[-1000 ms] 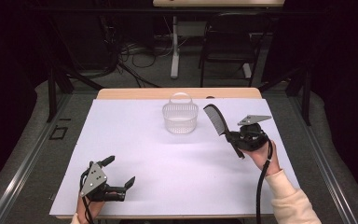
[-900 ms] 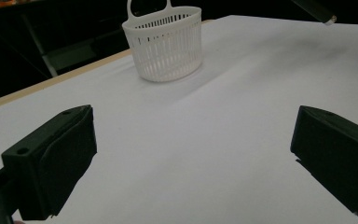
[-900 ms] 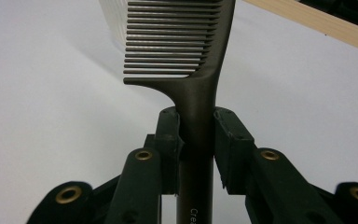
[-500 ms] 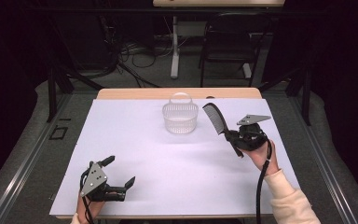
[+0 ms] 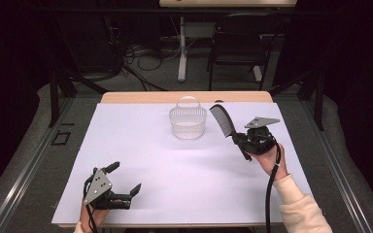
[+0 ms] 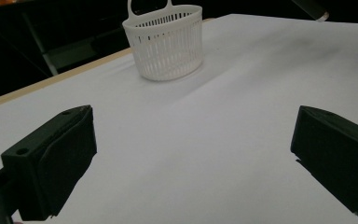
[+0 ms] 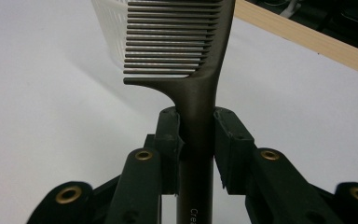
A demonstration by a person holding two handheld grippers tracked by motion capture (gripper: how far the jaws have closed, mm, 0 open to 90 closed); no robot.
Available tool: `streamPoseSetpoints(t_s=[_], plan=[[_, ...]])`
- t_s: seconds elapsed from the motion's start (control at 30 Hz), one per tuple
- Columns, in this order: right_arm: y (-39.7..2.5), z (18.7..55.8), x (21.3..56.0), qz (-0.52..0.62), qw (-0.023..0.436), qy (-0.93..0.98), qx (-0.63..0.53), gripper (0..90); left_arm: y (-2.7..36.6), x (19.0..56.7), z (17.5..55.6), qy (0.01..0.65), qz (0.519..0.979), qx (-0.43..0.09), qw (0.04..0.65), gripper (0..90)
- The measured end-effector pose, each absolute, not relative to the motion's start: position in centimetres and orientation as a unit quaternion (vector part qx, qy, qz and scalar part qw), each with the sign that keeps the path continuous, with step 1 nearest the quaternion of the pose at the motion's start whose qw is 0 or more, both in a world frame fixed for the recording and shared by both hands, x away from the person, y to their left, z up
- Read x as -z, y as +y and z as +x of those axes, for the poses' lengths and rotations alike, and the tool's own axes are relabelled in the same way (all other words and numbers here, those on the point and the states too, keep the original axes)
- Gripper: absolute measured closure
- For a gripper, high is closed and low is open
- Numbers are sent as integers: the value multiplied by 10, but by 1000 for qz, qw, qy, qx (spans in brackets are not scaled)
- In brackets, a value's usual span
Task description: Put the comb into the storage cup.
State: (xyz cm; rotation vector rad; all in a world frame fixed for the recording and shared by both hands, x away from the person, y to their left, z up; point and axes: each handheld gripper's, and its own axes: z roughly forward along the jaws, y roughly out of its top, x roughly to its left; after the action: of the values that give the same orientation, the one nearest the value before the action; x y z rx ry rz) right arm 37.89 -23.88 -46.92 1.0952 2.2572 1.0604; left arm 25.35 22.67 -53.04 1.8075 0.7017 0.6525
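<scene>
One comb (image 5: pixel 222 121), one white basket (image 5: pixel 188 121), two claws, one chair (image 5: pixel 235 43).

L gripper (image 5: pixel 121 184): low at near-left of worktop, held by hand from bottom edge, jaws spread wide, nothing betw. them. R gripper (image 5: pixel 240 141): raised at right side, jaws clamped tight on a handle; R hand (image 5: pixel 272 158) behind it, cream sleeve, forearm angled in from bottom-right.

Black right gripper (image 5: pixel 240 141), grey three-cornered plate, brass-looking rivets, black cable, cream sleeve (image 5: pixel 301 211)
</scene>
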Motion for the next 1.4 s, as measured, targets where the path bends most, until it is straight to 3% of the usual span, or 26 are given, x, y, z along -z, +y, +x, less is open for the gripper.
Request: streamPoseSetpoints(t_s=[1.4], plan=[[-219,402,457,372,228,803,-406,729,225,531,256,291,755,-270,522,1]])
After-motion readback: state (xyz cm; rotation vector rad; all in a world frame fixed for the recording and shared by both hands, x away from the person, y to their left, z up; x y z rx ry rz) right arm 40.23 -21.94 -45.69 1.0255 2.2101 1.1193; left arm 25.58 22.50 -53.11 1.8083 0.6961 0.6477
